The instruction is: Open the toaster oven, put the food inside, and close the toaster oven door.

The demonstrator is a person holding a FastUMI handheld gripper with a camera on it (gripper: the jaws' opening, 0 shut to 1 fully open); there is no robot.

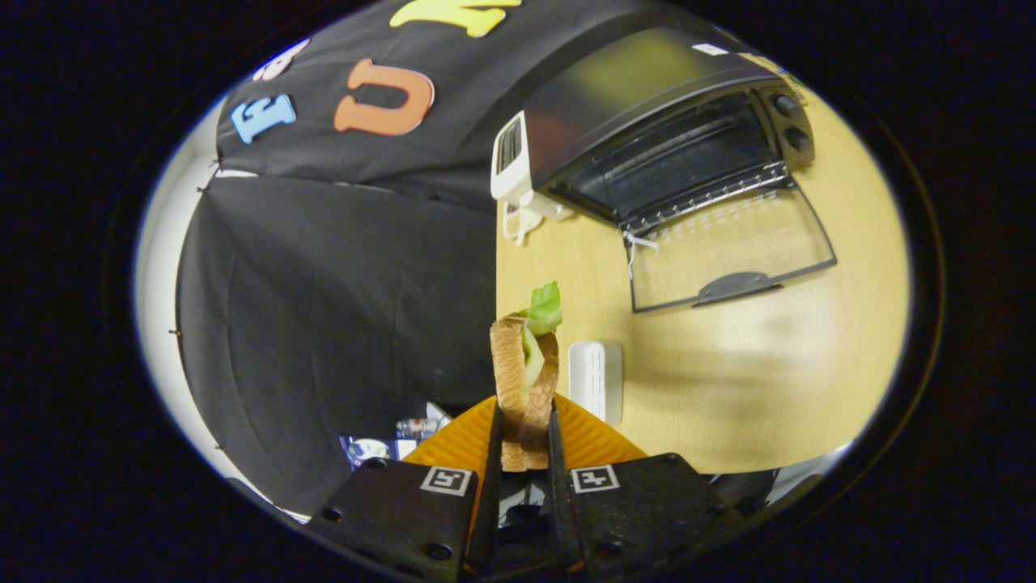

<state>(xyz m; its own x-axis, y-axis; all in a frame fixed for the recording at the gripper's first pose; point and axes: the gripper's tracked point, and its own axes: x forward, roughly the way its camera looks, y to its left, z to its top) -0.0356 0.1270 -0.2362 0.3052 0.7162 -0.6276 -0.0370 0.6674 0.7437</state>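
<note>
Sandwich point(524, 380) stands up tall, pinched tight between both fingers of our gripper point(524, 453), and the open toaster oven point(672, 154) waits ahead, off to the right.

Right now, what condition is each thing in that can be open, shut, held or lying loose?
Toaster oven: open, nothing visible on its rack.
Oven door: folded down flat onto the table.
Sandwich: gripped between the fingers, lifted above the orange plate, lettuce sticking out at its far end.
Gripper: shut on the sandwich.
Orange plate: on the table beneath the fingers.
White ridged object: lying loose on the table beside the sandwich.
</note>
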